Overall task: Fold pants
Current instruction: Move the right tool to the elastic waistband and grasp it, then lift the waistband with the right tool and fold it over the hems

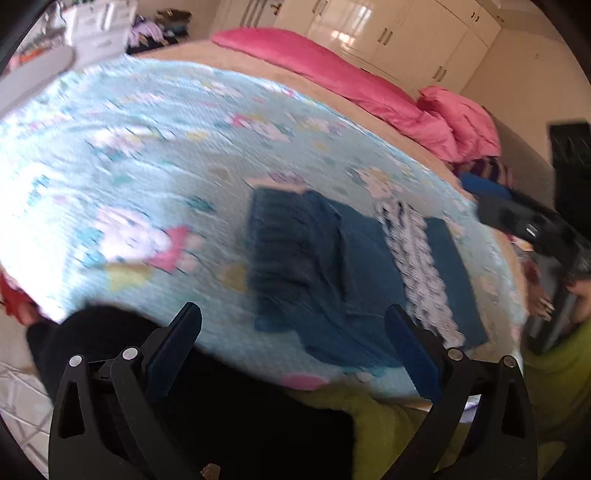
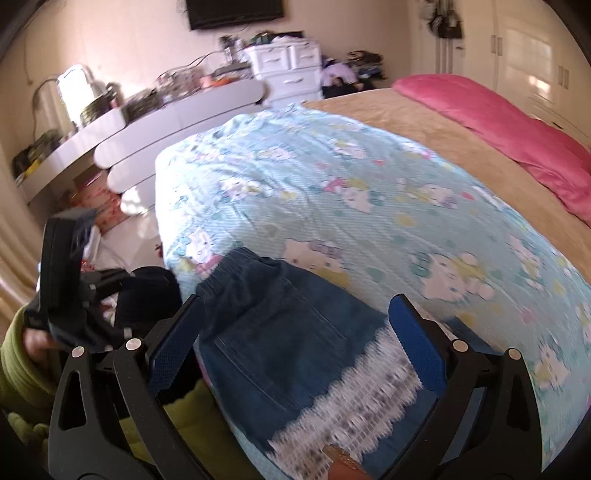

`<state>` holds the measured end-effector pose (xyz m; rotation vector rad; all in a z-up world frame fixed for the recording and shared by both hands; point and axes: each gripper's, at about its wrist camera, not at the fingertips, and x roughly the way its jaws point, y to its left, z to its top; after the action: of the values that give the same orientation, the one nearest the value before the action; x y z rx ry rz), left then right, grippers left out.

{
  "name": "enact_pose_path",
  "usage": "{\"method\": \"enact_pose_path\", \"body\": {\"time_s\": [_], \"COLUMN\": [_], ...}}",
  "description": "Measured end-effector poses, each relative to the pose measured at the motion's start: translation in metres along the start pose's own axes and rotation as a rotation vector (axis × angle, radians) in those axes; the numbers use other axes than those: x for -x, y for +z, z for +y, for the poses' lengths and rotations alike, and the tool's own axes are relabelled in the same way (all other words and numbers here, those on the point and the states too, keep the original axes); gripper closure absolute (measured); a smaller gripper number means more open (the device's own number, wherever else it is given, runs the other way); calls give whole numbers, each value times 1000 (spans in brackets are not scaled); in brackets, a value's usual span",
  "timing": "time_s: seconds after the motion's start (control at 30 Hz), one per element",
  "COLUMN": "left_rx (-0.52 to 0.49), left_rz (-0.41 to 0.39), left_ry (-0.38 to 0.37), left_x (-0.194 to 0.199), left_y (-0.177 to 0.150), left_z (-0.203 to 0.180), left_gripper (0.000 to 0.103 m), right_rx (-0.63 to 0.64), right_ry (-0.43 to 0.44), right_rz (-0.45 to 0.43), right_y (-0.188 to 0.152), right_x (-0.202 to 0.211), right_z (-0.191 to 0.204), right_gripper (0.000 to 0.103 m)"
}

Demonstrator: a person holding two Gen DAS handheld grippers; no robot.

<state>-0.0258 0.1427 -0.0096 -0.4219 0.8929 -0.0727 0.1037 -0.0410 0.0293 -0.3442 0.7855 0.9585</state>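
In the left wrist view, the left gripper [image 1: 293,325] has its jaws spread wide with nothing between them, held above the near edge of the bed. Below it sit a dark garment [image 1: 229,413] and a lime-green sleeve [image 1: 399,417]. Just past the fingertips, the pants [image 1: 317,258] lie folded into a compact block of dark blue denim on the light blue cartoon-print blanket [image 1: 147,166], with a white lace strip [image 1: 421,266] running across them. The view is blurred. To the right, the other gripper's black body [image 1: 532,229] shows at the bed's side.

In the right wrist view, the right gripper [image 2: 295,325] is likewise wide open and empty, hovering directly over the pants [image 2: 280,339], whose elastic waistband [image 2: 236,269] points away and whose lace trim [image 2: 351,398] lies nearest. At the left, a hand [image 2: 35,341] in a green sleeve holds the left gripper.

Beyond the blanket lies a tan bedcover [image 2: 424,122], then a pink quilt [image 2: 509,133]. Farther off stand a white curved desk [image 2: 177,114], a white drawer unit [image 2: 288,70], and pale wardrobes [image 1: 388,33].
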Motion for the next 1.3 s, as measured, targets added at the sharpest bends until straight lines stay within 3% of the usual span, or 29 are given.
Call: {"method": "enact_pose_path", "body": {"time_s": [0.07, 0.17, 0.33, 0.47, 0.53, 0.6, 0.67, 0.73, 0.77, 0.8, 0.93, 1.0, 1.13, 1.2, 1.3], "left_rx": [3, -11, 48, 61, 73, 75, 77, 71, 70, 67, 75, 76, 45, 47, 49], "left_rz": [20, 44, 93, 76, 68, 65, 58, 56, 56, 55, 42, 21, -42, -37, -3], "left_ry": [-40, -38, -55, -56, -60, -52, -57, -63, -62, -61, -85, -116, -158, -173, -192], "left_x": [-7, -19, -44, -55, -59, -61, -62, -63, -63, -63, -58, -50, -32, -33, -45], "left_y": [-4, -9, -10, -6, -4, -3, -3, -2, -2, -2, -2, -2, 5, 7, 12], "left_z": [-4, -12, -9, -8, -6, -4, -3, -4, -4, -4, -5, -7, -18, -24, -35], "left_gripper": [4, 4, 5, 5, 8, 27, 34, 35, 36, 36, 32, 17, 14, 5, 5], "right_rx": [31, 98, 189, 208, 227, 239, 250, 275, 278, 270, 226, 163, 56, 5, -44], "right_ry": [13, 41, 130, 137, 158, 172, 209, 266, 286, 299, 322, 361, 379, 393, 408], "right_rz": [26, 86, 220, 303, 327, 342, 361, 403, 417, 424, 355, 278, 163, 101, 39], "right_y": [8, 18, 26, 27, 29, 31, 32, 29, 28, 25, 25, 27, 27, 24, 17], "right_x": [-12, -36, -83, -115, -130, -141, -151, -166, -170, -175, -159, -132, -87, -63, -39], "right_z": [4, 10, 21, 24, 27, 31, 36, 43, 43, 42, 28, 10, -26, -45, -68], "right_gripper": [9, 9, 9, 9, 9, 9, 9, 10, 21, 40, 61, 67, 71, 71, 71]}}
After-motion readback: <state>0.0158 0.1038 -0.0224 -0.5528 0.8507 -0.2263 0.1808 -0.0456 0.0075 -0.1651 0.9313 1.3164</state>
